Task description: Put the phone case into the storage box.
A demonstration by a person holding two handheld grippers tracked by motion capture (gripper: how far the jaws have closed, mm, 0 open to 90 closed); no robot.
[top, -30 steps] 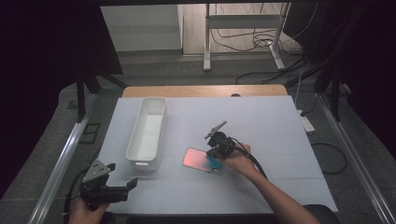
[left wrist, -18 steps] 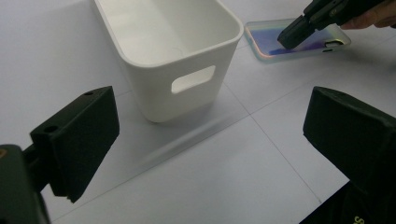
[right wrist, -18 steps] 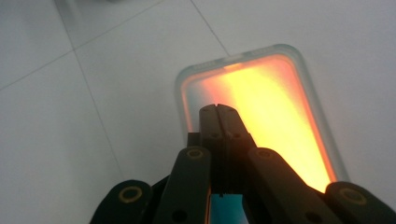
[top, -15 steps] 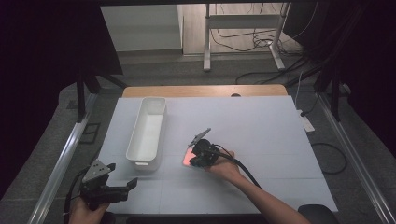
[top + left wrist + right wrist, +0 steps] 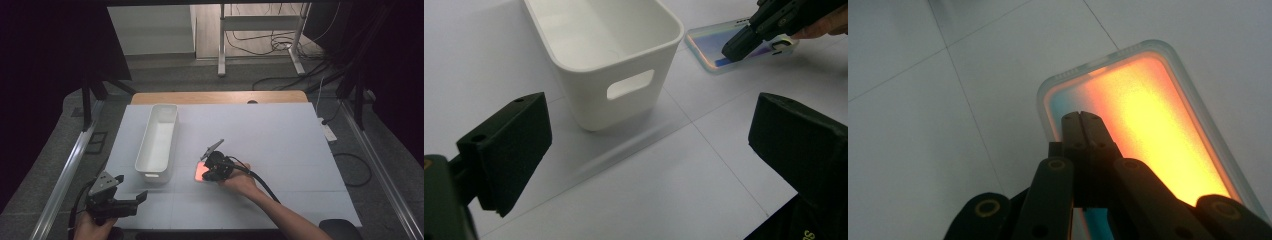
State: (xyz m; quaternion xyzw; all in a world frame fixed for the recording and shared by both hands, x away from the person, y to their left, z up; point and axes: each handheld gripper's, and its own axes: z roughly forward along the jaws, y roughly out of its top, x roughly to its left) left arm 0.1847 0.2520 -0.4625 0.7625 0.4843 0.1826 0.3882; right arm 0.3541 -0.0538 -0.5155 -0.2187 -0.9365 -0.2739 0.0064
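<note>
**Phone case under closed right gripper, beside white bin**

High view: right gripper (image 5: 209,167) rests over an iridescent phone case (image 5: 200,172) lying flat on the white table (image 5: 280,140), just right of the near end of a long white plastic bin (image 5: 157,140). The left gripper (image 5: 127,200) hovers at the table's near left corner, well apart from the case, its jaws spread.

Left gripper view: its two black jaws stand wide apart with nothing between them. The bin (image 5: 606,47), with its handle slot facing the camera, sits ahead; the phone case (image 5: 724,50) lies to its right, with the right gripper (image 5: 736,47) tip down on it.

Right gripper view: jaws are pressed together, gripping nothing, their tips (image 5: 1082,120) over the glowing orange face of the case (image 5: 1148,125), near its rounded end. Whether the tips touch the surface cannot be told.
</note>
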